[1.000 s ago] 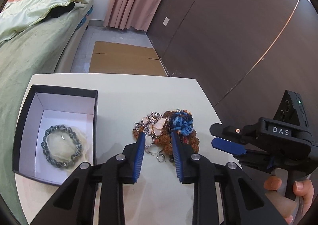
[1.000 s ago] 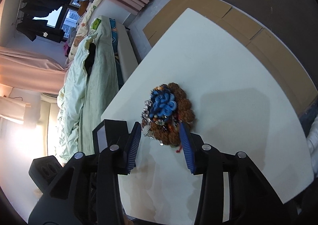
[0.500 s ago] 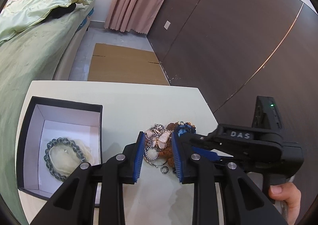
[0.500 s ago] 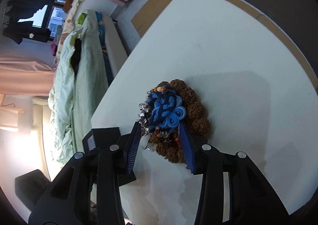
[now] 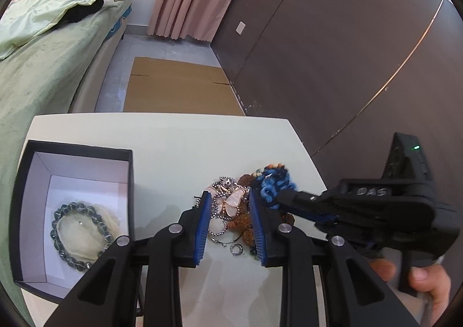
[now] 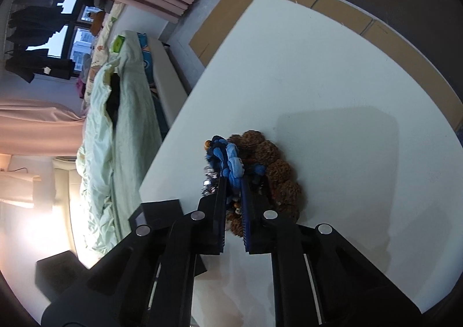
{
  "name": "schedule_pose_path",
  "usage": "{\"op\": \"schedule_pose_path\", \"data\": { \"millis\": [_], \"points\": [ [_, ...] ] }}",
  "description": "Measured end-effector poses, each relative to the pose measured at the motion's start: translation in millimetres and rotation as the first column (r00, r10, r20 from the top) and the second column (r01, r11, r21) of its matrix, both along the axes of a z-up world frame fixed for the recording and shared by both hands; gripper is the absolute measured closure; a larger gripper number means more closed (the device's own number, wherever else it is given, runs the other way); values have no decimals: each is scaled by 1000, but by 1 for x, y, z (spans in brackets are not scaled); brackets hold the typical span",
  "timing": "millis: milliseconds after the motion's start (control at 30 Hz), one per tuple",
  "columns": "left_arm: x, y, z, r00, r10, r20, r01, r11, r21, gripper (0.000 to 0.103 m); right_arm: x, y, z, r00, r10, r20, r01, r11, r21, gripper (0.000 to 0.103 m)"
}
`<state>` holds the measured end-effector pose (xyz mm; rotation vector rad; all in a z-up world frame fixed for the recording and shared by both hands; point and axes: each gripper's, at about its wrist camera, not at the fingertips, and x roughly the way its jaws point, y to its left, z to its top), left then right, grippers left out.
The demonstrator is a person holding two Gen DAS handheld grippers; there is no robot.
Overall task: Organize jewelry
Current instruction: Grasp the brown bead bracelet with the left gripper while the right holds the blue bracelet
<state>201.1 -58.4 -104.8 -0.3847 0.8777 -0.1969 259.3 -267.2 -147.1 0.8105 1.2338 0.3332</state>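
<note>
A pile of jewelry lies on the white table: a blue braided bracelet, a brown bead bracelet and a silver chain with a pink butterfly. My right gripper is shut on the blue braided bracelet, on top of the pile. It also shows in the left wrist view. My left gripper is open, its jaws either side of the butterfly chain. A black box at the left holds a grey bead bracelet.
A bed with green bedding runs along the table's left side. Flat cardboard lies on the floor beyond the table. A dark wall stands to the right. A loose small ring lies near the pile.
My right gripper has closed on the blue braided bracelet; it was open around the pile before. My left gripper has moved slightly closer to the butterfly chain.
</note>
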Motion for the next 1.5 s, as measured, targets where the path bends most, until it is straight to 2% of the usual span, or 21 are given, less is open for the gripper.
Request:
{"op": "schedule_pose_path", "data": {
  "millis": [300, 600, 733, 833, 867, 967, 1033, 1133, 1200, 1300, 1333, 1500],
  "points": [
    [4, -18, -12, 999, -28, -31, 29, 999, 25, 77, -15, -25, 32, 995, -22, 97, 20, 1000, 21, 93],
    [2, -49, -30, 996, -60, -71, 64, 996, 54, 77, -21, -47, 36, 993, -60, 99, 58, 998, 22, 93],
    [2, -61, -36, 996, -54, -71, 61, 992, 107, 76, -23, -50, 36, 993, -61, 97, 59, 998, 24, 93],
    [3, -61, -39, 996, -51, -76, 59, 992, 111, 73, -24, -52, 36, 994, -60, 92, 58, 998, 24, 93],
    [4, -60, -41, 995, -49, -85, 58, 993, 105, 68, -24, -52, 35, 994, -60, 91, 58, 998, 23, 93],
    [8, -53, -47, 994, -26, -107, 32, 998, 53, 66, -24, -51, 35, 994, -58, 91, 56, 998, 23, 93],
    [11, -52, -49, 994, -14, -106, 19, 999, 46, 68, -24, -50, 34, 994, -54, 90, 53, 998, 20, 93],
    [13, -58, -48, 996, -4, -94, 12, 996, 83, 69, -23, -49, 34, 995, -52, 87, 50, 999, 18, 93],
    [13, -61, -48, 995, -20, -95, 27, 997, 77, 77, -23, -48, 34, 995, -54, 88, 52, 998, 18, 93],
    [9, -62, -42, 996, -27, -87, 36, 995, 96, 81, -23, -49, 35, 994, -57, 94, 55, 998, 19, 93],
    [8, -61, -39, 996, -26, -83, 35, 994, 103, 87, -23, -49, 35, 994, -58, 96, 56, 998, 18, 93],
    [0, -53, -22, 998, -43, -47, 47, 994, 97, 87, -23, -49, 34, 994, -55, 97, 54, 998, 18, 93]
  ]
}}
